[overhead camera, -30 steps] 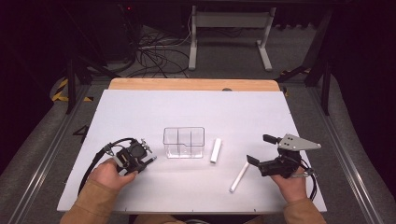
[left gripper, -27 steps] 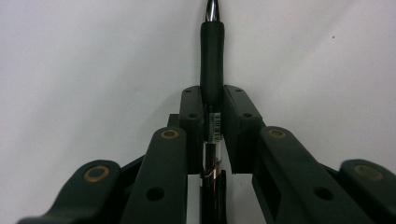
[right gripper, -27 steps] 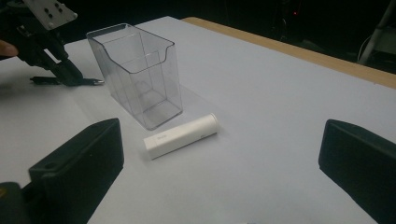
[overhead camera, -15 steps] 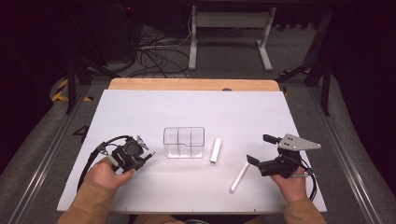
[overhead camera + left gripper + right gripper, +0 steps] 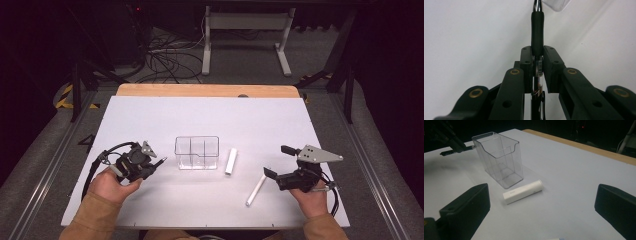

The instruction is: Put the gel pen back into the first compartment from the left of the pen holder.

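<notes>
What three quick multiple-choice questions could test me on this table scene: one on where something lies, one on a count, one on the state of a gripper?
1. Where does the short white tube lie?
A. inside the clear box
B. on the table beside the clear box
C. between the right gripper's jaws

2. How many white stick-shaped things lie on the table?
A. two
B. four
C. none

3. How is the left gripper set?
A. wide open over nothing
B. lying loose on the table with no hand on it
C. shut on a black-handled pen

Answers: 1 B, the high view shows the tube lying flat just next to the box. 2 A, the short white tube and a long thin white stick are there. 3 C, the left gripper view shows the pads clamped on the pen's shaft.
</notes>
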The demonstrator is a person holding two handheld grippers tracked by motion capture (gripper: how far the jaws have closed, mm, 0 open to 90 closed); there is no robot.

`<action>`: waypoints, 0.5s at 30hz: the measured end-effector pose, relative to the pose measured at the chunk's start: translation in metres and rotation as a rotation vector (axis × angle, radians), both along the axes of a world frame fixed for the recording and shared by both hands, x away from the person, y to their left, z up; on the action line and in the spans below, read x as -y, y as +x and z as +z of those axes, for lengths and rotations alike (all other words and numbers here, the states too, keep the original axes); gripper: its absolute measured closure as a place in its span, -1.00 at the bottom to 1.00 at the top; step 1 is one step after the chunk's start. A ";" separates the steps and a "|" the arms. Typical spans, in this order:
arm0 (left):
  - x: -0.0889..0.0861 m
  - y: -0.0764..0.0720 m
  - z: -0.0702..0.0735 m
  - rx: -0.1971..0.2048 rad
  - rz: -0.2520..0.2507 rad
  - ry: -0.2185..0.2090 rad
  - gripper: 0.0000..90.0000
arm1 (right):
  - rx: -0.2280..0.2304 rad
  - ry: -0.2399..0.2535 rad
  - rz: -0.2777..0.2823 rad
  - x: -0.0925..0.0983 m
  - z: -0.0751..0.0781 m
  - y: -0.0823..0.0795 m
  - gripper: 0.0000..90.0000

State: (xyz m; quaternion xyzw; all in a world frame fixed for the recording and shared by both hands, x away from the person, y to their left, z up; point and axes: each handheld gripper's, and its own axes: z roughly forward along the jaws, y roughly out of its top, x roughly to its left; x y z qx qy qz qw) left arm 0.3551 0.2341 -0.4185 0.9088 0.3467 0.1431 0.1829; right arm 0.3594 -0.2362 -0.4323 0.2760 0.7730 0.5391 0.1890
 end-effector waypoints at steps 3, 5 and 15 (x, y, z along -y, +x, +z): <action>-0.001 -0.002 0.005 0.035 -0.011 -0.024 0.76 | 0.004 0.000 0.001 0.000 0.000 -0.001 -0.99; -0.002 -0.004 0.009 0.068 -0.023 -0.041 0.76 | 0.005 0.003 -0.001 0.000 0.000 -0.002 -0.99; -0.007 -0.013 0.036 0.225 -0.052 -0.164 0.76 | 0.003 0.001 0.000 0.000 -0.002 -0.003 -0.99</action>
